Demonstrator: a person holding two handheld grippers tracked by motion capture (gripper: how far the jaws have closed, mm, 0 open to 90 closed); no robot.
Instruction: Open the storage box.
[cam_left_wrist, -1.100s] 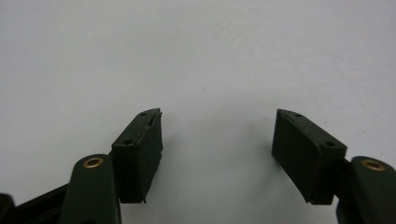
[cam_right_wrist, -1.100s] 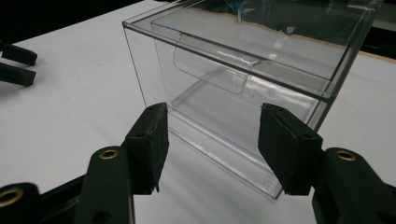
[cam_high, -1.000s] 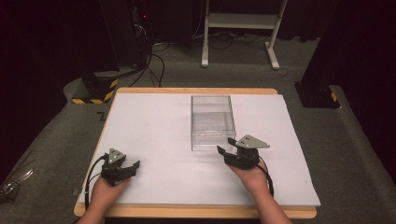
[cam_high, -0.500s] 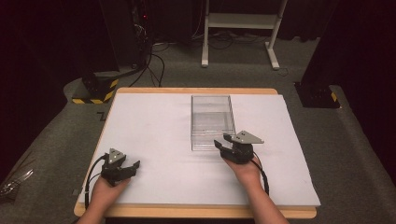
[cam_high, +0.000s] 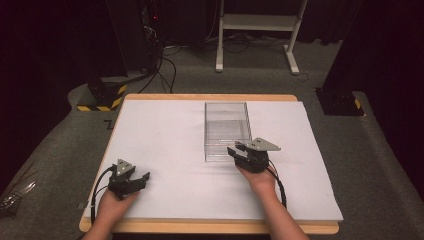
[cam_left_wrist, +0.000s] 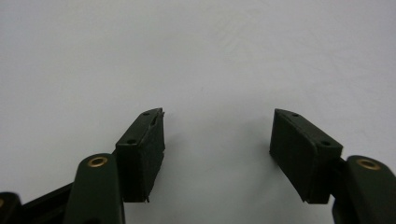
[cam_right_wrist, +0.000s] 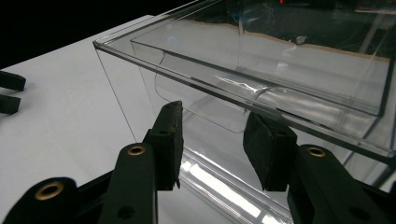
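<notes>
Narrowing its jaws, your right tool (cam_high: 239, 149) has advanced to the clear box (cam_high: 226, 127), still ungripped; left tool (cam_high: 138, 177) idles released.

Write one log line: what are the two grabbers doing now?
left gripper: open, resting on white table | right gripper: jaws closing, at clear box front wall, not gripping

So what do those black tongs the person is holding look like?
Both tongs are black, each with two flat, blocky jaws. The left tongs and the right tongs each carry a grey three-cornered plate on top. Small brass-coloured rings mark the jaw joints. A black cable trails back from each. The forearms are bare, with no sleeves showing.
</notes>
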